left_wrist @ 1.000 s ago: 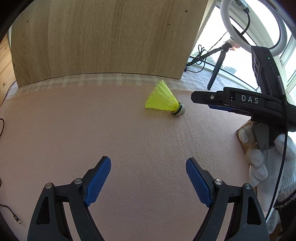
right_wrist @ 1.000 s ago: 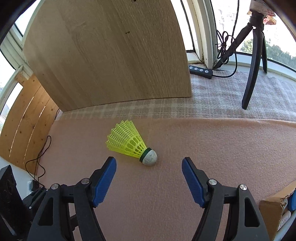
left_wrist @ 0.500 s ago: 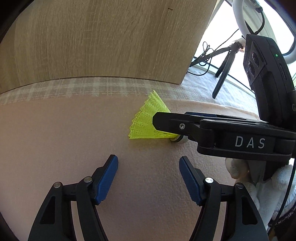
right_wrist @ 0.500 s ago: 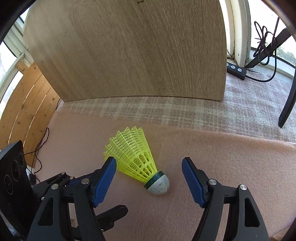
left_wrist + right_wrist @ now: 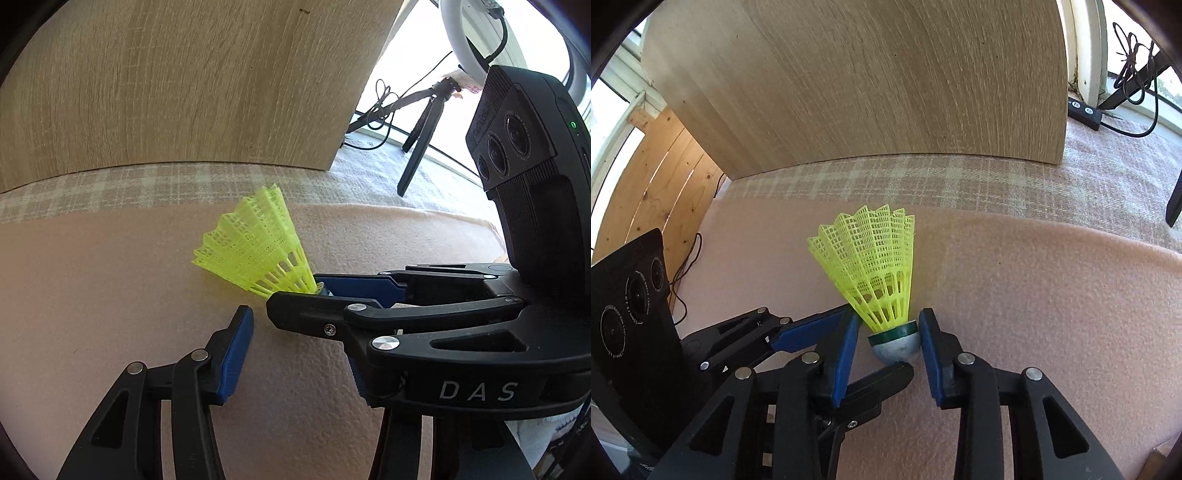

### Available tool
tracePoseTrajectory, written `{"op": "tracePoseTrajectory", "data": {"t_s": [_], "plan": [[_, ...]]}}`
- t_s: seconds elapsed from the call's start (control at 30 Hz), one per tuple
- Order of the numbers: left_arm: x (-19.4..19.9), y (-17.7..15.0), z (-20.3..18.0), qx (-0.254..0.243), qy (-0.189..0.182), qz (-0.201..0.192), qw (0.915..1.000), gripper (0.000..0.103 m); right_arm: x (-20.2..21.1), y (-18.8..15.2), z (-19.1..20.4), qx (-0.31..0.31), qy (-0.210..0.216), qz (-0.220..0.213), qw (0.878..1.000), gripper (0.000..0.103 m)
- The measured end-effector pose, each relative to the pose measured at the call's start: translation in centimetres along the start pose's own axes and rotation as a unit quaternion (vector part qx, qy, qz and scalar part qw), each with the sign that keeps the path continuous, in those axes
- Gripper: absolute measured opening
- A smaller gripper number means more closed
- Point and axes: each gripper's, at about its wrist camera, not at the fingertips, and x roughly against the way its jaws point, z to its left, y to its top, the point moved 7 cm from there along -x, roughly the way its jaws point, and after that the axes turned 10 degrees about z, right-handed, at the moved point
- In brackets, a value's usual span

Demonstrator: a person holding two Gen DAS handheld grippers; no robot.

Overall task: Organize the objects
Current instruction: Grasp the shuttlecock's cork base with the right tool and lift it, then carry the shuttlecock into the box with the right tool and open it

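A yellow plastic shuttlecock (image 5: 875, 258) with a grey-white cork (image 5: 895, 347) stands skirt-up on the pink blanket (image 5: 1052, 295). My right gripper (image 5: 890, 350) is closing, and its blue pads press on the cork from both sides. In the left wrist view the shuttlecock (image 5: 258, 251) rises out of the right gripper (image 5: 295, 290), which reaches in from the right. My left gripper (image 5: 297, 350) is also closing and sits just in front of it, holding nothing. One left finger (image 5: 882, 380) lies under the cork, and the other left pad (image 5: 805, 332) lies behind the right gripper's left finger.
A tall wooden board (image 5: 184, 85) stands upright behind the blanket, on a plaid cloth (image 5: 886, 177). A black tripod (image 5: 421, 147) and cables stand at the back right by the window. Wooden slats (image 5: 653, 177) are at the left. A white-gloved hand (image 5: 535, 435) holds the right gripper.
The right gripper's jaws have come together on the cork, and the shuttlecock has tipped from lying down to skirt-up. The left gripper has moved in closer with narrower jaws.
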Motion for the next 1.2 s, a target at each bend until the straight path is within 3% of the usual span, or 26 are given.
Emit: {"op": "tracePoseTrajectory", "data": {"t_s": [0.07, 0.5, 0.87, 1.2], "plan": [[0.1, -0.5, -0.9, -0.011, -0.002, 0.0, 0.9999, 0.042, 0.2, -0.7, 0.2, 0.0, -0.008, -0.001, 1.0, 0.025], [3.6, -4.2, -7.9, -0.058, -0.012, -0.015, 0.9981, 0.041, 6.2, -6.9, 0.5, -0.004, -0.039, -0.047, 0.998, 0.025], [5.2, -6.6, -20.6, -0.141, -0.043, -0.016, 0.989, 0.041, 15.2, -13.9, -4.2, -0.063, -0.07, -0.102, 0.99, 0.025], [4.0, -10.7, -32.8, -0.213, -0.09, 0.011, 0.9728, 0.041, 21.7, -22.7, -10.4, -0.128, -0.101, -0.13, 0.978, 0.025]]}}
